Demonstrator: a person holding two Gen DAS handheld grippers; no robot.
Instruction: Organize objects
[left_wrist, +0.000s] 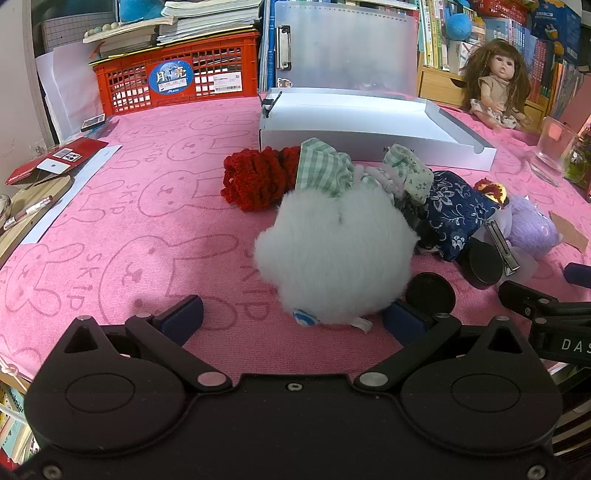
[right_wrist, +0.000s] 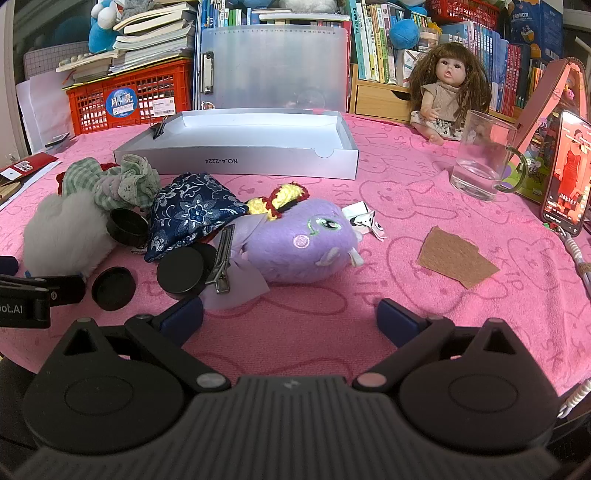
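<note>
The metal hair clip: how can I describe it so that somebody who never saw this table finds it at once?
Start at the silver tray on the pink towel, then come forward to the purple plush toy. The metal hair clip lies on pale fabric at its left side, beside black round lids. It alone is long, thin and shiny.

Hidden from me: green scrunchie (left_wrist: 325, 168), half behind white pompom (left_wrist: 334, 254); phone (right_wrist: 567, 173), cut by frame edge; tray label (right_wrist: 221, 161), upside down; book spines, unreadable.
</note>
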